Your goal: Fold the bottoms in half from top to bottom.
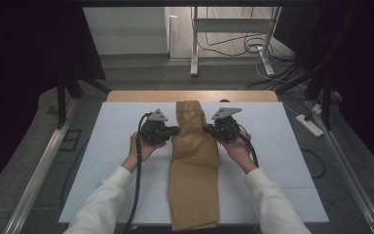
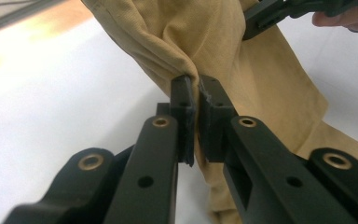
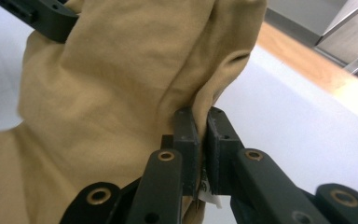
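A pair of tan trousers lies folded lengthwise down the middle of the white table top, waistband end at the far side. My left gripper pinches the cloth's left edge near the far end, and my right gripper pinches the right edge opposite it. In the left gripper view the jaws are shut on a bunched fold of tan trousers, with the left gripper tips closed on it. The right gripper likewise clamps a fold of the trousers; a white label pokes out below its jaws.
The white table top has a wooden strip along its far edge. Metal rails run along both sides of the table. Beyond it stand a white desk frame and loose cables on the floor.
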The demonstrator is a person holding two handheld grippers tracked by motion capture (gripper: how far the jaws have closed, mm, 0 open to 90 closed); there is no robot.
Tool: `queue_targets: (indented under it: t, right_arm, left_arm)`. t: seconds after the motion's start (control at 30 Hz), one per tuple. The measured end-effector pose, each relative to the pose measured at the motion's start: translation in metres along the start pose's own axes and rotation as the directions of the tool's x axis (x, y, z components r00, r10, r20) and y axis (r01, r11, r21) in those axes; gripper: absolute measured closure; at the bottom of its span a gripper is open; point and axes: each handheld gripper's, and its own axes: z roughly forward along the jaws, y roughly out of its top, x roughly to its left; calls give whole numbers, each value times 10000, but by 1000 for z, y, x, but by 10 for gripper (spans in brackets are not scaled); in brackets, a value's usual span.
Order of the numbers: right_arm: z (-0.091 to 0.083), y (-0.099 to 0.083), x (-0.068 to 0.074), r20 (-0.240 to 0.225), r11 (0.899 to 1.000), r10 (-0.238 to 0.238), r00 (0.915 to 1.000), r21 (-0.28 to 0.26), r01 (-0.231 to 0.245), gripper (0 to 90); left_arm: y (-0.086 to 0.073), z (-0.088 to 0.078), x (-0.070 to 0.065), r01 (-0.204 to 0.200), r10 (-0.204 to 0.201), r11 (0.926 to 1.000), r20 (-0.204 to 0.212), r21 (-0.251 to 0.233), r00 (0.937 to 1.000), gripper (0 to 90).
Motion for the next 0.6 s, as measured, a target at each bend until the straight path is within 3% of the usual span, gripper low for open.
queue_targets:
  t: [0.13,0.27,0.4,0.6]
  right_arm:
    - [13,3,-8,70,9998,170,9998,76,-171,844]
    - [24,-1,-7,124,9995,268,9996,154,-269,845]
    - [17,-5,-3,-9,9992,404,9992,-62,-404,845]
    - [1,-11,10,-72,9992,168,9998,-353,-170,844]
  left_arm:
    - [1,3,5,113,-112,9999,-115,94,9999,846]
    - [-2,5,6,264,-264,9994,27,212,9996,847]
    - [-5,0,-1,-9,7,9998,108,206,9999,846]
    - [-12,-8,-12,-202,199,9996,183,183,9996,846]
